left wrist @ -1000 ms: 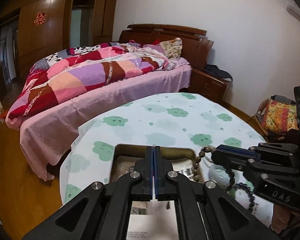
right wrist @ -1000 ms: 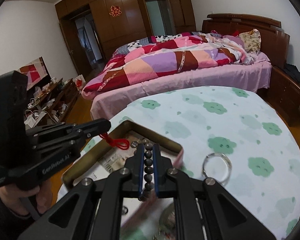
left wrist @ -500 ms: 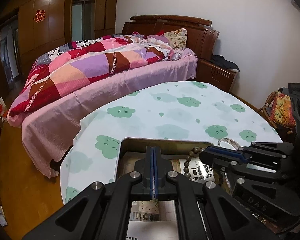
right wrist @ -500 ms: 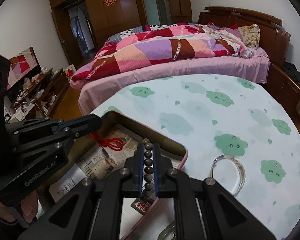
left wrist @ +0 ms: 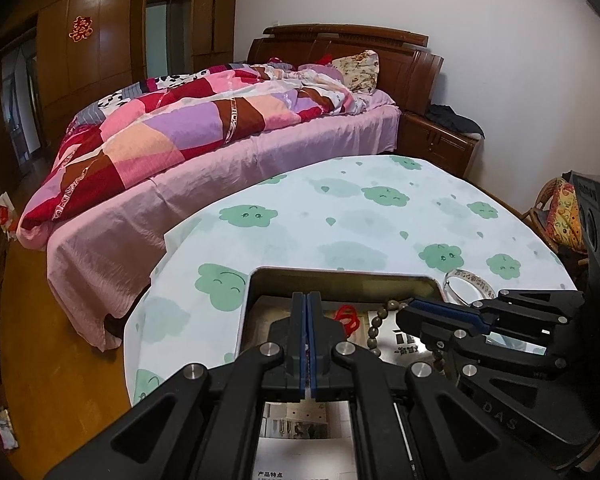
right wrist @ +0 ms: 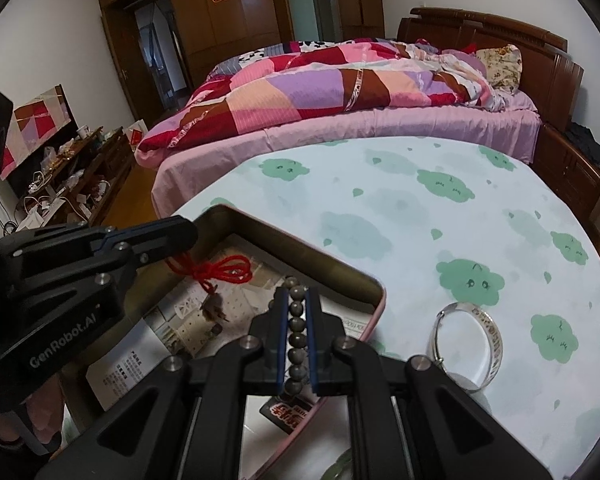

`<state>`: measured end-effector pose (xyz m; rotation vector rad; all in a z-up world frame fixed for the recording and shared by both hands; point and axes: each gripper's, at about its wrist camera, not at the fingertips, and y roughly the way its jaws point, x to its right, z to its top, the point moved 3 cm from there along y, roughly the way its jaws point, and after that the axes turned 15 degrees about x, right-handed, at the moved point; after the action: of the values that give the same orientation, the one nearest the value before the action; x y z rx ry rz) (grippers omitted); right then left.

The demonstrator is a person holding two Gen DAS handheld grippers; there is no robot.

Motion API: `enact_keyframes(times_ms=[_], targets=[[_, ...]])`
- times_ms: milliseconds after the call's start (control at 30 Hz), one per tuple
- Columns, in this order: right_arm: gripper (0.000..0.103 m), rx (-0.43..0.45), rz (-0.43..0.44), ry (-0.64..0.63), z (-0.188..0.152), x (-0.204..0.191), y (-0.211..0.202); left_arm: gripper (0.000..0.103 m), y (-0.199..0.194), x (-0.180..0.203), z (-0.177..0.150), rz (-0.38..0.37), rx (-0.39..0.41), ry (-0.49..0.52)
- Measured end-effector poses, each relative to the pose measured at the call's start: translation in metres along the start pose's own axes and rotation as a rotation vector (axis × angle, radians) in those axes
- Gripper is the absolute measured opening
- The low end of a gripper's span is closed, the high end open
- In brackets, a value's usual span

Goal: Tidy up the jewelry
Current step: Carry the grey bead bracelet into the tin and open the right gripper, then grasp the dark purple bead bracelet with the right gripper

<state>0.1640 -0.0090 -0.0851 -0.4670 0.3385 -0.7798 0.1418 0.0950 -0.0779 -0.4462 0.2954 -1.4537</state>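
A: R gripper: clenched on bead string; beads lined up between the pads; held over the tin, near its right wall.

B: L gripper?

A: Pads pressed together; red cord trails from the tip in R view, so pinching the cord; cord loop lies on the printed paper lining the tin; small dark charm at cord's end, on the paper.

B: Same from L view?

A: Tin below both grippers; red cord just right of L pads; beads hang down from R gripper into the tin.

B: Other jewelry?

A: Silver bangle on the cloud-print cloth, just right of the tin, apart from it; seen also in L view beyond R gripper; greenish ring-like item at bottom edge, R view; blurred, cannot tell what.

B: Background?

A: Bed w/ patchwork quilt behind the table; wardrobe beyond.
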Motion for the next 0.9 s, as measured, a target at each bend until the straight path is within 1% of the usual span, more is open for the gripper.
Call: enact_keyframes(times_ms=[100,133,200,233,267,300,333,367,400,433,533,667,800,900], targets=[[0.012,-0.007,-0.003,0.0,-0.001,0.001,0.002,0.0,-0.001,-0.003,0.0,0.013,0.004,-0.013],[0.014,-0.009,-0.001,0.003,-0.002,0.001,0.002,0.0,-0.001,-0.003,0.001,0.012,0.005,-0.013],[0.035,-0.01,0.001,0.014,-0.003,0.002,0.0,0.002,-0.004,-0.002,0.002,0.022,0.002,-0.008],[0.049,-0.003,0.005,0.023,-0.002,0.003,-0.002,0.007,-0.005,-0.002,0.003,0.029,0.002,-0.006],[0.053,0.012,0.016,0.028,-0.002,0.004,-0.006,0.02,-0.008,-0.002,0.004,0.032,0.01,-0.007],[0.053,0.016,0.015,0.027,-0.002,0.003,-0.009,0.031,-0.011,-0.002,0.005,0.033,0.019,-0.009],[0.053,0.019,0.014,0.023,-0.002,0.003,-0.013,0.059,-0.016,-0.002,0.007,0.04,0.035,-0.013],[0.055,0.023,0.013,0.022,-0.001,0.005,-0.017,0.077,-0.021,-0.002,0.009,0.05,0.057,-0.017],[0.057,0.026,0.006,0.023,-0.001,0.007,-0.021,0.078,-0.029,-0.002,0.012,0.049,0.094,-0.024],[0.059,0.03,0.0,0.031,-0.001,0.01,-0.026,0.078,-0.032,-0.002,0.013,0.04,0.104,-0.03],[0.06,0.038,-0.01,0.04,-0.003,0.024,-0.044,0.078,-0.042,0.001,0.014,0.031,0.105,-0.051],[0.06,0.037,-0.077,0.052,-0.015,0.054,-0.073,0.078,-0.054,0.011,0.005,0.041,0.1,-0.046],[0.061,0.023,-0.157,0.109,-0.039,0.089,-0.102,0.078,-0.061,0.031,-0.011,0.026,0.079,-0.029],[0.061,0.001,-0.191,0.136,-0.057,0.103,-0.118,0.078,-0.067,0.044,-0.02,0.013,0.066,-0.012]])
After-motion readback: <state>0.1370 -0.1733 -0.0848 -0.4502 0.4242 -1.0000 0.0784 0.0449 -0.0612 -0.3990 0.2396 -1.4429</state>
